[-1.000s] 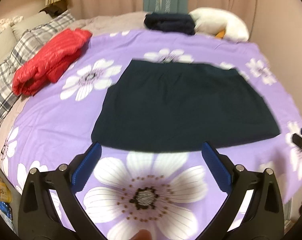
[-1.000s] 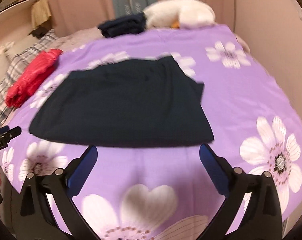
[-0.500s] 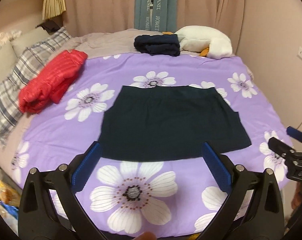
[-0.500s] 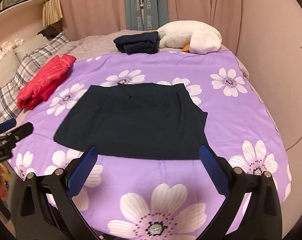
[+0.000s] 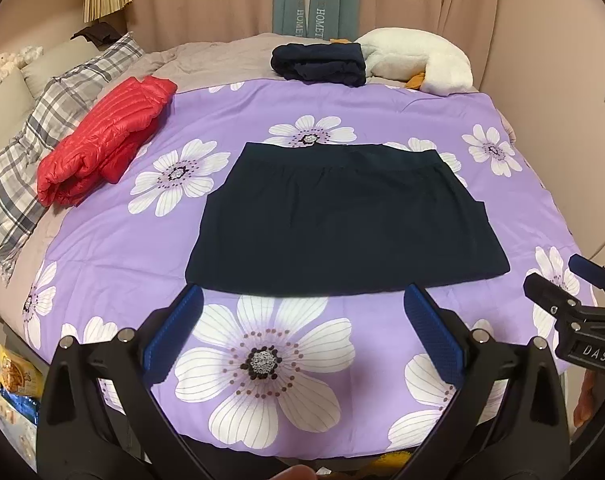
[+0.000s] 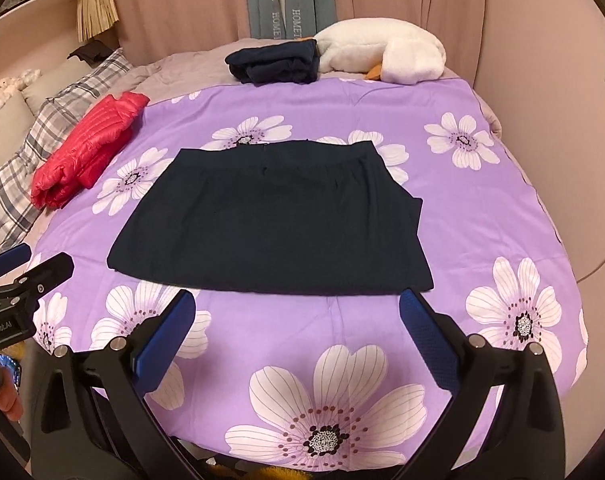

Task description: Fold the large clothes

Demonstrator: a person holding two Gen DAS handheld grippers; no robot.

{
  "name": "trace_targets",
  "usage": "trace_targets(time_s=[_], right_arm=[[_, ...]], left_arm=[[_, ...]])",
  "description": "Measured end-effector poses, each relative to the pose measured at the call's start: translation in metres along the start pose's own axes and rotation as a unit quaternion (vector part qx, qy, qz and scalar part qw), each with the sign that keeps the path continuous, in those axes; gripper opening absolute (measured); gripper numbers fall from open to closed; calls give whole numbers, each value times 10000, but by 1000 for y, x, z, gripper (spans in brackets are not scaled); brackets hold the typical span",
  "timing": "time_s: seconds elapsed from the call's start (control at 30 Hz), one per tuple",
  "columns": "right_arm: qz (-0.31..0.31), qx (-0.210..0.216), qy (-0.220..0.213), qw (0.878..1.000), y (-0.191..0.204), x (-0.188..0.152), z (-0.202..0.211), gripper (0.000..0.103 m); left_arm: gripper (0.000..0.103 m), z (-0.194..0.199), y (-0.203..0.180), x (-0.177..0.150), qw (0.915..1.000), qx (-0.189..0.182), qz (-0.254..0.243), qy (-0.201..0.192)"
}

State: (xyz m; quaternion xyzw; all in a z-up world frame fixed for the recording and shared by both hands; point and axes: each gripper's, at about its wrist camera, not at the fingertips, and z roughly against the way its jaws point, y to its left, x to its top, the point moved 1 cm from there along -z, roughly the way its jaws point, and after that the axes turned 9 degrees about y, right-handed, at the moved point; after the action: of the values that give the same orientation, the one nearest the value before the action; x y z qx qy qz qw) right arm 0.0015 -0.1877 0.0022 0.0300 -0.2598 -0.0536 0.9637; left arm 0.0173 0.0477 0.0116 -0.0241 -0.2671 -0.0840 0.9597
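A dark navy fabric skirt (image 5: 342, 216) is lying flat on the purple flower-print bedspread (image 5: 382, 108). Both the left tongs (image 5: 302, 316) and right tongs (image 6: 296, 316) are hovering released just short of its hem.

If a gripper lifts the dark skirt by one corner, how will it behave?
The skirt lies thin and flat on the bedspread, so it probably hangs limp. It looks light. Pushed, it would likely bunch up and wrinkle instead of sliding whole.
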Motion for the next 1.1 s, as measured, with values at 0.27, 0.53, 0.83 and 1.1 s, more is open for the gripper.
trace_targets(time_s=[0.27,0.53,0.83,1.1], right_arm=[[28,4,-45,10000,1,2,2,102],[31,18,-95,9999,1,5,4,102],[16,9,-104,9999,0,4,4,102],[1,31,-90,10000,1,3,4,102]], left_arm=[[101,-1,-3,1,9999,115,-56,-22],[101,-2,-3,1,9999,153,-68,-9],[101,-3,-4,2,9998,181,-96,-13],[101,-5,-6,2,9997,225,-121,-35]])
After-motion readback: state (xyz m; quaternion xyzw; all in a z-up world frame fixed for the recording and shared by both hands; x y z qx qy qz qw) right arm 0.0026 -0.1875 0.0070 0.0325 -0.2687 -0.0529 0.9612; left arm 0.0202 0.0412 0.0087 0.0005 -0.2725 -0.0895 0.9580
